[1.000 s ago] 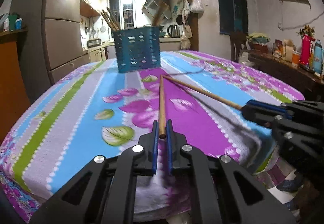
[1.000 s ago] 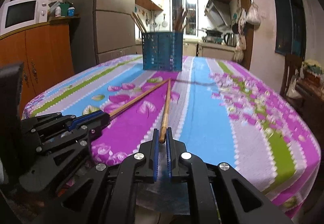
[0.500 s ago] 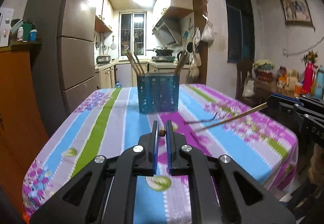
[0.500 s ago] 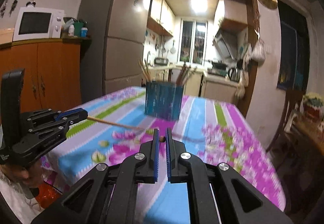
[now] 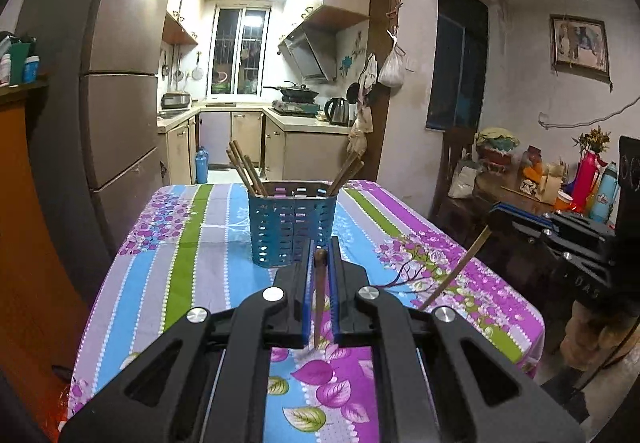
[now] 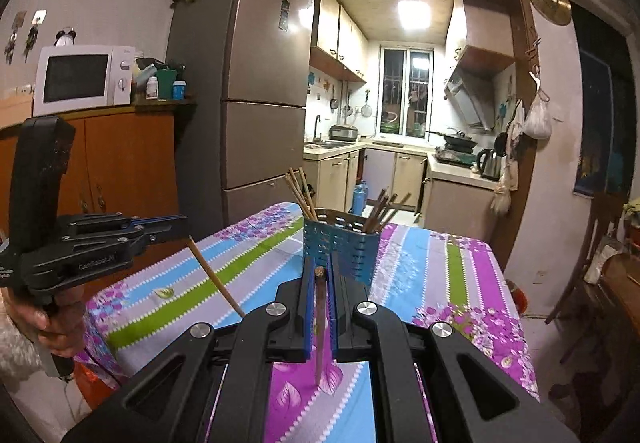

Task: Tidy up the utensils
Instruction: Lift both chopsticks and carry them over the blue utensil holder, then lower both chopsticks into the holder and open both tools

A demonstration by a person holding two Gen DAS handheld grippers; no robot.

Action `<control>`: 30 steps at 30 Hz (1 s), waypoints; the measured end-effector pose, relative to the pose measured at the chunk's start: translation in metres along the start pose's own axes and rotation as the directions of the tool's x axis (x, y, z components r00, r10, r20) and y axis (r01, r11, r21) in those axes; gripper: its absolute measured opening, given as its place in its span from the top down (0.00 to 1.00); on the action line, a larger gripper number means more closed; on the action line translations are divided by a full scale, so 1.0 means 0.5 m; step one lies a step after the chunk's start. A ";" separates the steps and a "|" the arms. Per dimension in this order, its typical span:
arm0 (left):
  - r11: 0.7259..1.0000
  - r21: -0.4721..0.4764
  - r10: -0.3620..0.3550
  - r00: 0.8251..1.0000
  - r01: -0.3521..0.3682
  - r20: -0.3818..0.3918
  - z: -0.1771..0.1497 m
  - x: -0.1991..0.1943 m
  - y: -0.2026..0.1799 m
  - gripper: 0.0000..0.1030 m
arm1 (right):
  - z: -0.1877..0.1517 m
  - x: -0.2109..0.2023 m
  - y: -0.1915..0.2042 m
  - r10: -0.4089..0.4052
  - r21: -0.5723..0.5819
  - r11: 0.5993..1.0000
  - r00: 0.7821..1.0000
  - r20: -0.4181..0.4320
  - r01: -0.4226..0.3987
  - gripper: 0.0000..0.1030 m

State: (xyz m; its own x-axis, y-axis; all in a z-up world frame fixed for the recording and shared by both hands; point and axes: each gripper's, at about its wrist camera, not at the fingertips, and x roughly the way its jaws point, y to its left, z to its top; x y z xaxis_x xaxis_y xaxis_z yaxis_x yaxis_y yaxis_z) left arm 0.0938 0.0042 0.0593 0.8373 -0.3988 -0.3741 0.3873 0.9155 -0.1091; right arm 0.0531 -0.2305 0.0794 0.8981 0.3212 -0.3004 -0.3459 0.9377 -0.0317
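You have lifted both chopsticks clear of the tabletop (image 5: 208, 275) within the last second: a moment ago each lay flat on the striped cloth with its far end pointing toward the holder, and now each hangs tip-down from its claw. Your left claw (image 5: 320, 283) is pinching the left chopstick (image 5: 319, 303) near its upper end, the stick running down between the blue pads toward the cloth; in the right wrist view the same stick slants down from that claw above the near left part of the cloth. Your right claw (image 6: 320, 299) likewise pinches the right chopstick (image 6: 320, 323) by its top, and the left wrist view shows it (image 5: 456, 271) angled down over the cloth's right side. The blue utensil holder (image 5: 292, 231) stands further along the tabletop, straight ahead of both claws and well apart from them, with chopsticks already leaning in its left and right compartments. The pickup looks done; what remains, I judge, is carrying both sticks forward and lowering them tip-first into the holder.
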 end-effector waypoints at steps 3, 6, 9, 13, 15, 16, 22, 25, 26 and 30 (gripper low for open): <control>1.000 0.008 -0.016 1.000 0.016 -0.010 0.026 0.006 -0.003 0.95 | 0.028 0.013 -0.006 0.033 0.022 0.999 0.999 -0.017 -0.032 0.93; 0.999 0.008 -0.037 0.999 0.037 -0.013 0.052 0.013 -0.009 0.95 | 0.047 0.024 -0.014 0.058 0.043 0.997 0.998 -0.032 -0.057 0.93; 0.998 0.008 -0.056 0.998 0.057 -0.015 0.065 0.016 -0.016 0.95 | 0.061 0.034 -0.017 0.084 0.069 0.994 0.995 -0.048 -0.081 0.93; 0.997 0.027 -0.066 0.998 0.067 -0.009 0.084 0.023 -0.028 0.95 | 0.074 0.038 -0.021 0.102 0.088 0.991 0.993 -0.064 -0.097 0.93; 0.997 0.035 -0.069 0.998 0.069 -0.006 0.096 0.029 -0.031 0.95 | 0.080 0.037 -0.023 0.109 0.092 0.990 0.992 -0.069 -0.102 0.93; 0.997 0.038 -0.068 0.998 0.068 -0.003 0.101 0.032 -0.032 0.95 | 0.085 0.038 -0.024 0.111 0.095 0.990 0.991 -0.072 -0.104 0.93; 0.997 0.056 -0.058 0.997 0.055 0.044 0.141 0.048 -0.034 0.95 | 0.119 0.043 -0.024 0.117 0.097 0.989 0.990 -0.073 -0.110 0.93; 0.997 0.070 -0.044 0.995 0.038 0.087 0.178 0.057 -0.034 0.95 | 0.156 0.046 -0.025 0.105 0.082 0.991 0.994 -0.042 -0.101 0.93; 0.997 0.071 -0.040 0.994 0.033 0.100 0.190 0.059 -0.037 0.95 | 0.174 0.046 -0.026 0.098 0.078 0.992 0.995 -0.024 -0.095 0.93; 0.996 0.088 -0.023 0.986 0.009 0.164 0.241 0.070 -0.040 0.95 | 0.233 0.057 -0.031 0.063 0.059 0.996 0.997 0.032 -0.065 0.93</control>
State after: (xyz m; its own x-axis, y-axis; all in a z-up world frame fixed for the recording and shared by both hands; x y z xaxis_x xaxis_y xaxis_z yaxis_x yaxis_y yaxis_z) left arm 0.1617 -0.0345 0.1595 0.8801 -0.4233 -0.2152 0.4272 0.9037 -0.0306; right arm 0.1156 -0.2204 0.1825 0.8825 0.3840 -0.2716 -0.3871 0.9210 0.0443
